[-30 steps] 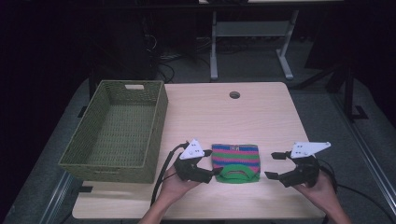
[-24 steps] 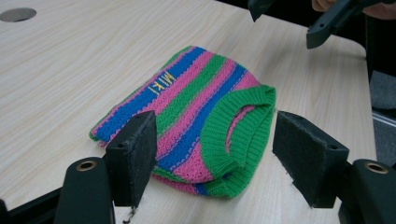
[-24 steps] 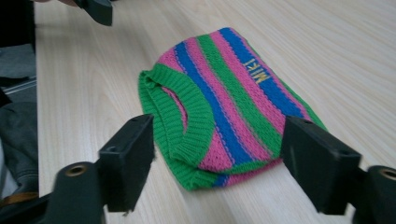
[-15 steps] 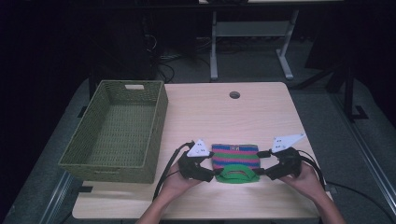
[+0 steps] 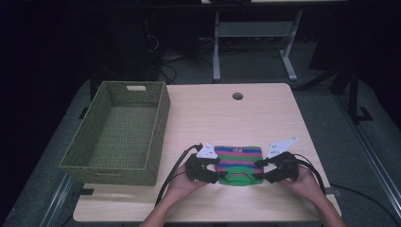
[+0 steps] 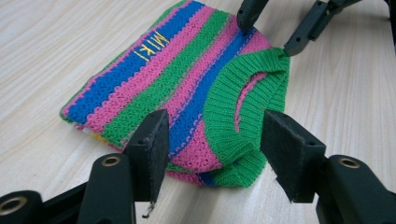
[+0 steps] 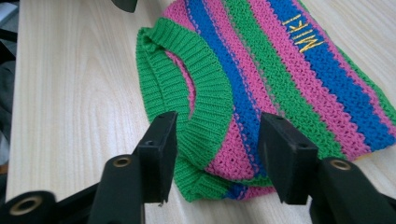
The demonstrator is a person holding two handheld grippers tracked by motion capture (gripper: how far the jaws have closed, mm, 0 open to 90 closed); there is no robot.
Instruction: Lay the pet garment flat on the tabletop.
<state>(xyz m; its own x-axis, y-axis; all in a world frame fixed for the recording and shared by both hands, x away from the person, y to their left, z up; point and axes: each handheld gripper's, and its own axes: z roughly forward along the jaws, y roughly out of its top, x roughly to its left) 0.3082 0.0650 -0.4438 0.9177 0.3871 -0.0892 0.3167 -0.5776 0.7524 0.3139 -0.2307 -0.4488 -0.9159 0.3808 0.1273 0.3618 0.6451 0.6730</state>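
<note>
Striped knit sweater (image 5: 238,162) lies flat on the tabletop (image 5: 265,113), right of the green basket (image 5: 118,132). Left gripper (image 6: 212,144) and right gripper (image 7: 217,151) straddle its near corners; fingers have just been closing, half-open, not yet pinching. Bite both layers evenly before lifting.

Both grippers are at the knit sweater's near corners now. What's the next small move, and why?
Probably finish closing both. The left gripper and right gripper have just been closing, each straddling a near corner of the striped sweater, pads not yet pressing; it lies flat beside the basket.
</note>
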